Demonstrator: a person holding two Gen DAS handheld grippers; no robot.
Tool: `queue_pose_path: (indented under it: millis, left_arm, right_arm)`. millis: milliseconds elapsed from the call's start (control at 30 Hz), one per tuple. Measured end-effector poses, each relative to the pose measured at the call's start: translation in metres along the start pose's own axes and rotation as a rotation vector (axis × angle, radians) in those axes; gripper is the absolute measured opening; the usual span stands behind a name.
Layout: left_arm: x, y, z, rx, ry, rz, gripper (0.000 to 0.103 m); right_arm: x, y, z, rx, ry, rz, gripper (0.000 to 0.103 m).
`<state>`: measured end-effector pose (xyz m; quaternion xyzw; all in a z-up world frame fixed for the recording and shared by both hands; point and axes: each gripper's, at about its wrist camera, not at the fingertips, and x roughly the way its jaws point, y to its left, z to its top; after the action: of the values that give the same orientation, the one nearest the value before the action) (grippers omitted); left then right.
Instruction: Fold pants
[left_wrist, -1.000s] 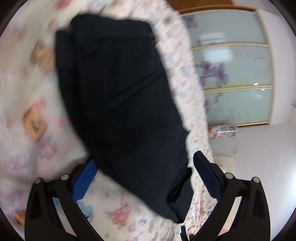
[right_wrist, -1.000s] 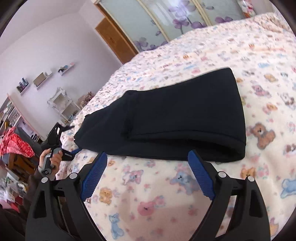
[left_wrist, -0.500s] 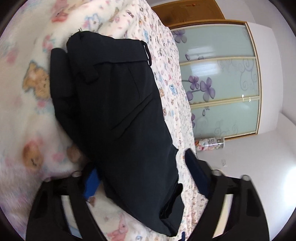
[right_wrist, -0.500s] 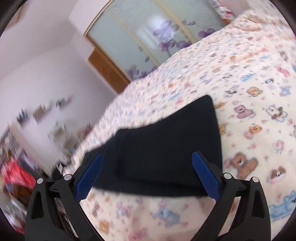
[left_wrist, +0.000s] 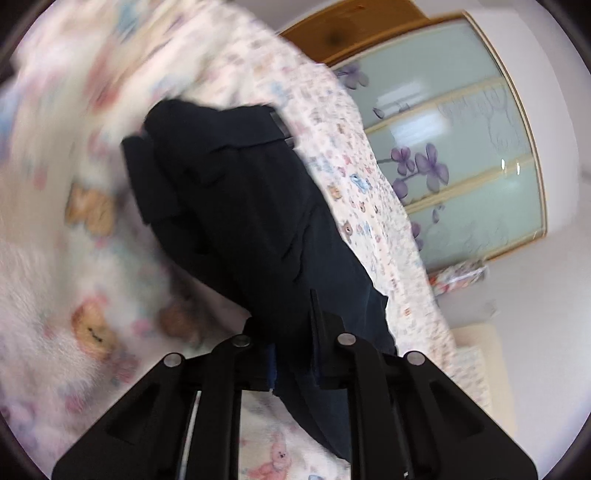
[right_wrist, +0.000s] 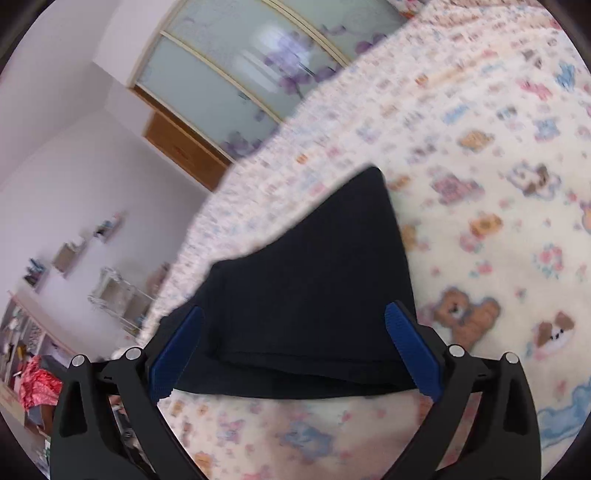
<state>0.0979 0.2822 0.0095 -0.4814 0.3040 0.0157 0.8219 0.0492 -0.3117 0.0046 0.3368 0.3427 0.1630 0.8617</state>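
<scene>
Dark navy pants (left_wrist: 240, 206) lie folded on a bed with a teddy-bear blanket (left_wrist: 85, 266). My left gripper (left_wrist: 293, 354) is shut on the near edge of the pants, fabric pinched between its fingers. In the right wrist view the same pants (right_wrist: 314, 295) lie in front of my right gripper (right_wrist: 295, 354), which is open with its blue pads on either side of the folded edge, not gripping it.
A wardrobe with frosted floral sliding doors (left_wrist: 461, 147) and a wooden door (right_wrist: 181, 147) stand beyond the bed. Wall shelves and a cluttered rack (right_wrist: 118, 295) stand at the left in the right wrist view. The blanket (right_wrist: 498, 184) spreads to the right.
My left gripper has closed on the near edge of the pants. My right gripper has moved in closer to the folded edge and stays open.
</scene>
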Motion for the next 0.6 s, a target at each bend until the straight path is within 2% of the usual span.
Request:
queue_pose_path:
  millis: [100,233,333,467,600]
  left_arm:
    - [-0.003,-0.026,0.005,0.058,-0.009,0.035,0.012]
    - [-0.005,-0.074,0.003,0.207,-0.036,0.126,0.012]
    - [-0.007,-0.119,-0.007,0.346,-0.064,0.175,0.012]
    - [-0.005,-0.196,-0.054,0.627,-0.089,0.208,0.012]
    - [0.017,-0.264,-0.139,0.907,-0.036,0.166,0.012]
  right_arm:
    - [0.009,-0.004,-0.004,0.000,0.029,-0.028,0.100]
    - [0.007,-0.002,-0.005,-0.009,0.041,-0.039,0.101]
    - [-0.003,-0.011,-0.001,0.094,0.033,0.014,0.101]
    - [-0.024,-0.025,0.004,0.234,-0.016,0.111,0.101]
    - [-0.046,-0.035,0.012,0.286,-0.096,0.133,0.101]
